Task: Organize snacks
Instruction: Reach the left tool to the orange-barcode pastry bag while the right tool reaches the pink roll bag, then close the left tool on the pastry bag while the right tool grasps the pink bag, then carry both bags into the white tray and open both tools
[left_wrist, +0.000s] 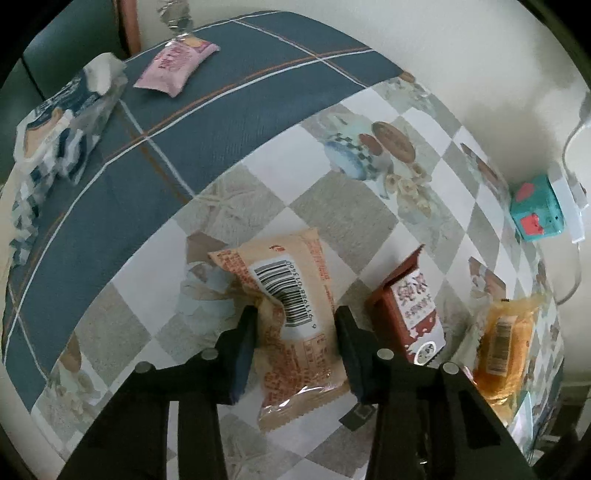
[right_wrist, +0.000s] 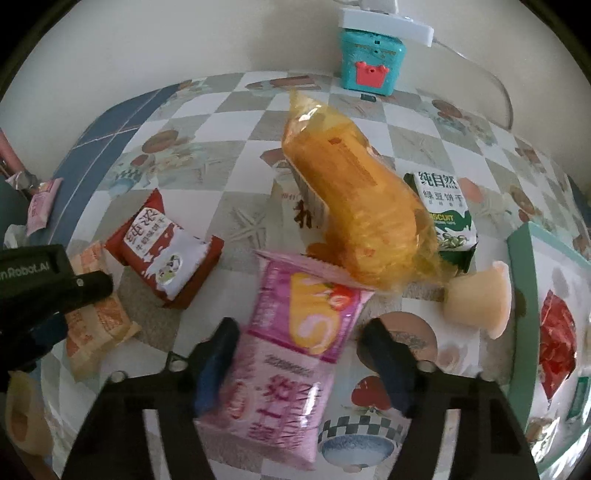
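In the left wrist view my left gripper (left_wrist: 295, 328) points down at the table and is shut on a beige snack packet (left_wrist: 291, 314) that shows its barcode. The wrapper is creased at the left pad. In the right wrist view my right gripper (right_wrist: 299, 343) straddles a pink snack packet (right_wrist: 273, 398). The left pad is against the packet and a gap shows at the right pad. A second pink packet with a roll-cake picture (right_wrist: 314, 314) overlaps its far end. The left gripper (right_wrist: 48, 295) also shows there, over the beige packet (right_wrist: 96, 325).
A red packet (right_wrist: 162, 247), a yellow cake bag (right_wrist: 354, 206), a green biscuit packet (right_wrist: 447, 218) and a jelly cup (right_wrist: 476, 302) lie on the checked tablecloth (right_wrist: 240, 122). A teal toy box (right_wrist: 369, 62) stands by the wall. A teal-rimmed box (right_wrist: 524, 295) sits at right. A tissue pack (left_wrist: 59, 122) is far left.
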